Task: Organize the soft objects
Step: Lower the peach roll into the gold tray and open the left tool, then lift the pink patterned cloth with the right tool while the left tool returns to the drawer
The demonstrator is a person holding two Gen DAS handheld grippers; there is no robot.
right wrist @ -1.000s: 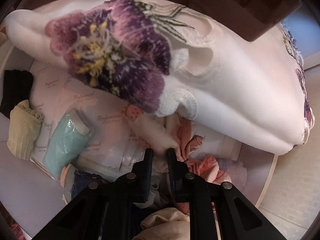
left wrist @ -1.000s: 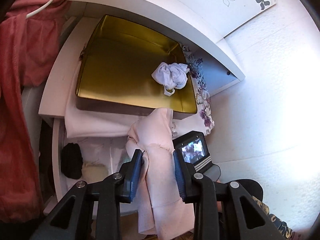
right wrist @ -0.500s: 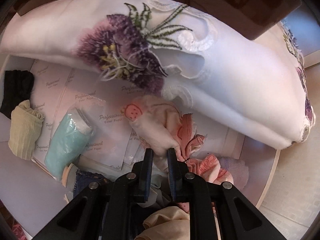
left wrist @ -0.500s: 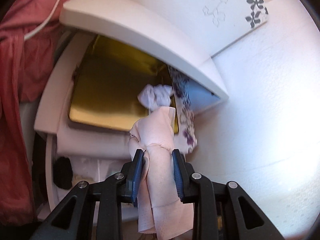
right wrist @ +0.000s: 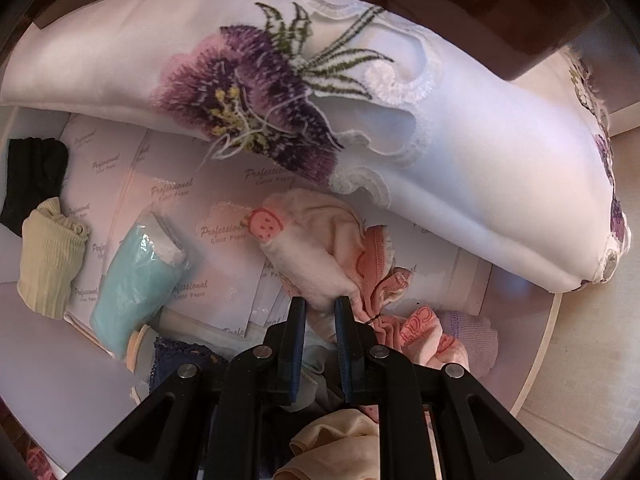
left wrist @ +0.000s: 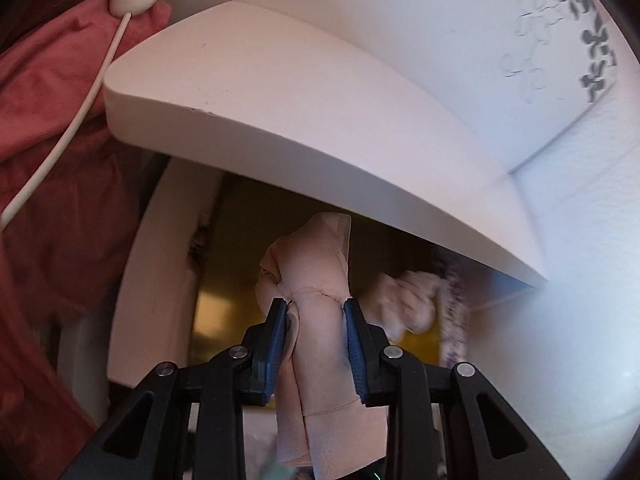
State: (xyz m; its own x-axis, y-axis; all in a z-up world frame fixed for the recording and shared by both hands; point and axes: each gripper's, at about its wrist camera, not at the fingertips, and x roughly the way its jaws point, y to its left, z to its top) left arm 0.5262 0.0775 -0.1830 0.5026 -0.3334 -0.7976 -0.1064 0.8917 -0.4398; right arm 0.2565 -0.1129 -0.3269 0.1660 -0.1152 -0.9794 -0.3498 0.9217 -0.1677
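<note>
left wrist: looks forward and down along its fingers, close under the white shelf (left wrist: 320, 120), into the gold tray (left wrist: 216, 312) | right wrist: looks steeply down, close over the drawer (right wrist: 536, 344) of small clothes | shared: the flower-embroidered white cloth (right wrist: 480, 168), only a blurred edge in the left view

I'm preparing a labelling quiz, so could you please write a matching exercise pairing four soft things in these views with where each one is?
Things:
1. pale pink garment
2. strawberry-print cloth
3. black sock
4. white embroidered cloth

Places:
A. far left of the drawer
B. hanging over the drawer's back
C. clamped in the right gripper
D. clamped in the left gripper

Pairs: 1-D, 2-C, 3-A, 4-B
</note>
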